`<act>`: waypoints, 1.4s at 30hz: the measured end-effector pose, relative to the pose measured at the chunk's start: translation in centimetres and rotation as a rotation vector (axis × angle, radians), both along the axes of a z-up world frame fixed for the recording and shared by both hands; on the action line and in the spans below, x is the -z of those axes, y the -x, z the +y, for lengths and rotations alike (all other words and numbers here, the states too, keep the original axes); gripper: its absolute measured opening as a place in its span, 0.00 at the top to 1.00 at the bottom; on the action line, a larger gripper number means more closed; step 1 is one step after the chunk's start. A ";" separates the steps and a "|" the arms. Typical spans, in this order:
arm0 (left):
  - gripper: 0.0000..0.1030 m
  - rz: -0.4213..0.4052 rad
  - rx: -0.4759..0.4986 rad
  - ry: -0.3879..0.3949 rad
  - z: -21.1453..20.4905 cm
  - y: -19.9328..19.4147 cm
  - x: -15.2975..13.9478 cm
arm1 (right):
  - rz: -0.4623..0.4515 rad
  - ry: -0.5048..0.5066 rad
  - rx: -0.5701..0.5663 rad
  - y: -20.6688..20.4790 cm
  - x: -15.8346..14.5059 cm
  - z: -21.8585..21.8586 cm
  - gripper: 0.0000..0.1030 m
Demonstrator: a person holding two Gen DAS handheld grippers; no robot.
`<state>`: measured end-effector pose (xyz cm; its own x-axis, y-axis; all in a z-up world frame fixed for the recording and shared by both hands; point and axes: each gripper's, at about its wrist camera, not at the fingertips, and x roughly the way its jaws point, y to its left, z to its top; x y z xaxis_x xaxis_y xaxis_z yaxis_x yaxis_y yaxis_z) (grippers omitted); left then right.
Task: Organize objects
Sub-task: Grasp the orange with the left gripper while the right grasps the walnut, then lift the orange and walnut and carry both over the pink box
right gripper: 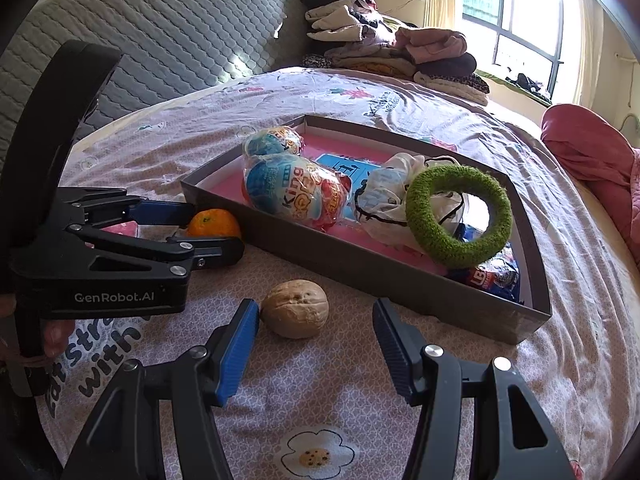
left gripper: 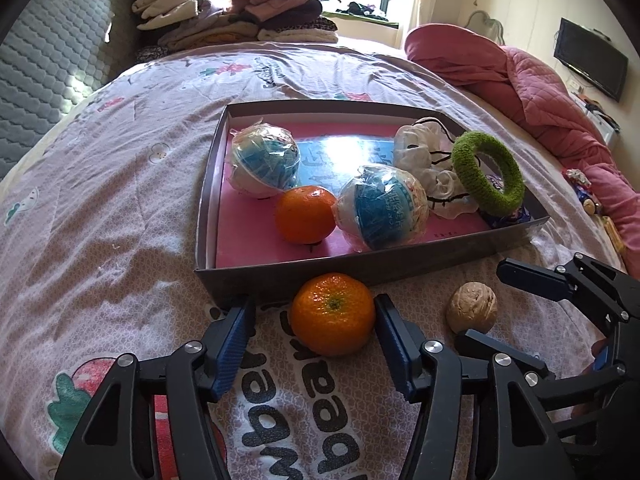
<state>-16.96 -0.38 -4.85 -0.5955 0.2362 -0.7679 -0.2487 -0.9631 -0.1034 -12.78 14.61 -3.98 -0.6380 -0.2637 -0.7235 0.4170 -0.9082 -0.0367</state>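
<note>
An orange (left gripper: 332,314) lies on the printed bedsheet just in front of a shallow grey box (left gripper: 280,276). My left gripper (left gripper: 314,322) is open around it: the right pad touches the peel, the left pad stands clear. From the right wrist view the same orange (right gripper: 214,222) shows between the left gripper's (right gripper: 212,232) fingers. A walnut (right gripper: 296,308) lies between the open fingers of my right gripper (right gripper: 314,320), close to the left pad (right gripper: 240,328) without a squeeze. The walnut (left gripper: 472,308) and right gripper (left gripper: 486,302) also appear in the left wrist view.
The grey box (right gripper: 360,268) holds two wrapped toy eggs (left gripper: 266,160) (left gripper: 382,212), a second orange (left gripper: 306,214), a white scrunchie (left gripper: 428,160), a green knitted ring (left gripper: 488,172) and a blue snack packet (right gripper: 496,274). Folded clothes (left gripper: 232,12) and a pink quilt (left gripper: 540,92) lie beyond.
</note>
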 end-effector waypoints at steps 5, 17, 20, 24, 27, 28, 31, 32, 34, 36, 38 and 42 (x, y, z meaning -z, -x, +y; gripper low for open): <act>0.54 -0.016 0.018 -0.012 0.4 0.1 0.3 | -0.015 -0.007 0.000 0.5 0.3 -0.3 0.43; 0.59 -0.032 0.020 -0.037 0.6 0.5 0.5 | -0.024 -0.002 -0.013 1.0 0.5 -0.6 0.64; 0.59 -0.030 0.016 -0.040 0.6 0.5 0.5 | -0.025 0.006 -0.017 1.0 0.5 -0.5 0.66; 0.60 -0.027 0.014 -0.045 0.5 0.4 0.5 | -0.021 0.027 -0.017 0.8 0.2 -0.1 0.66; 0.60 -0.028 0.007 -0.058 0.1 0.3 0.4 | -0.015 0.033 -0.020 0.7 0.0 0.0 0.66; 0.60 -0.026 0.002 -0.058 0.0 0.2 0.4 | -0.014 0.035 -0.024 0.6 -0.1 0.0 0.66; 0.60 -0.023 -0.008 -0.059 -0.3 -0.2 0.2 | -0.009 0.037 -0.027 0.4 -0.3 0.0 0.66; 0.60 -0.021 -0.010 -0.058 -0.3 -0.3 0.1 | -0.011 0.040 -0.028 0.4 -0.3 0.0 0.66; 0.60 -0.013 -0.009 -0.051 -0.3 -0.5 -0.1 | -0.008 0.039 -0.027 0.3 -0.4 0.0 0.66; 0.60 -0.004 -0.003 -0.043 -0.2 -0.8 -0.3 | -0.009 0.041 -0.029 0.2 -0.4 0.0 0.66; 0.60 0.001 -0.001 -0.042 -0.1 -1.0 -0.5 | -0.011 0.040 -0.032 0.1 -0.4 0.1 0.66; 0.60 0.013 0.001 -0.030 0.0 -1.4 -0.8 | -0.008 0.042 -0.030 0.0 -0.6 0.2 0.66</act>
